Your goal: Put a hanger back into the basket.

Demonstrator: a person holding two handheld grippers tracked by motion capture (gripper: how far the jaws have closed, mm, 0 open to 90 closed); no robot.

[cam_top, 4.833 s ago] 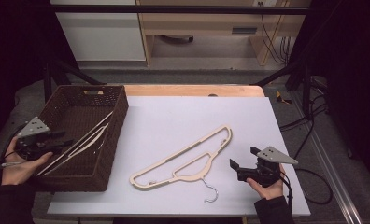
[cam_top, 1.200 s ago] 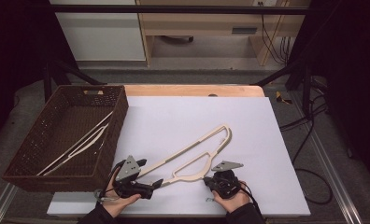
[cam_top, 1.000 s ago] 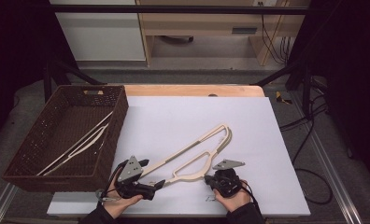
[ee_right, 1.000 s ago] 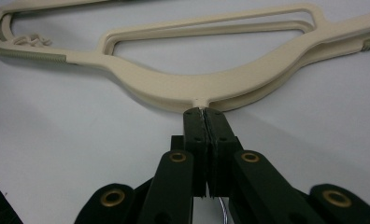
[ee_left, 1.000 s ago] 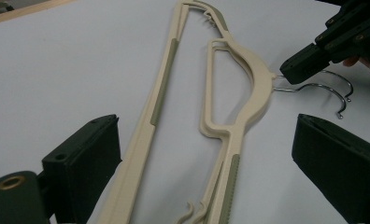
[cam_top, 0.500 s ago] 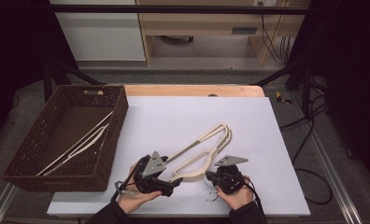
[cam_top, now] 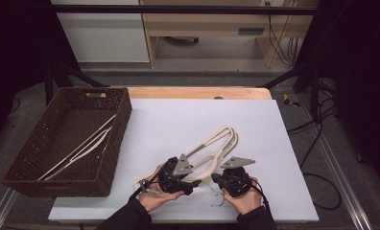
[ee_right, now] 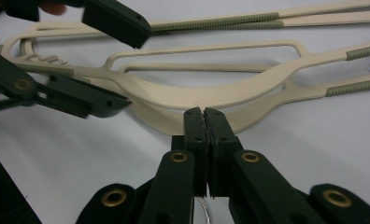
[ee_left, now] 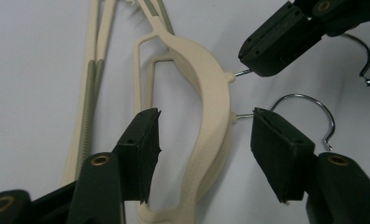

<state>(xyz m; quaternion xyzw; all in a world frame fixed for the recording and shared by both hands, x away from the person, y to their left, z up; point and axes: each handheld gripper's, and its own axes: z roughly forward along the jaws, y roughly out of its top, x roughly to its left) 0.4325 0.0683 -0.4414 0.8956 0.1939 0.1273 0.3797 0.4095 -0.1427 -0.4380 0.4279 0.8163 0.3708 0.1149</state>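
From the high view, two cream hangers (cam_top: 212,153) are being held stacked near the front of the desk (cam_top: 178,120), long axis running away to the upper right; another is lying in the basket (cam_top: 63,139). The left gripper (cam_top: 194,184) is nearer their thick middle.

In the left gripper view, that curved middle (ee_left: 211,121) is being straddled by half-open jaws that have just been closing, pads not yet touching.

In the right gripper view, the right gripper (ee_right: 203,116) is being kept clamped on a wire hook neck.

The right tongs (ee_right: 204,122) hide the upper hanger's (ee_right: 197,95) wire neck.
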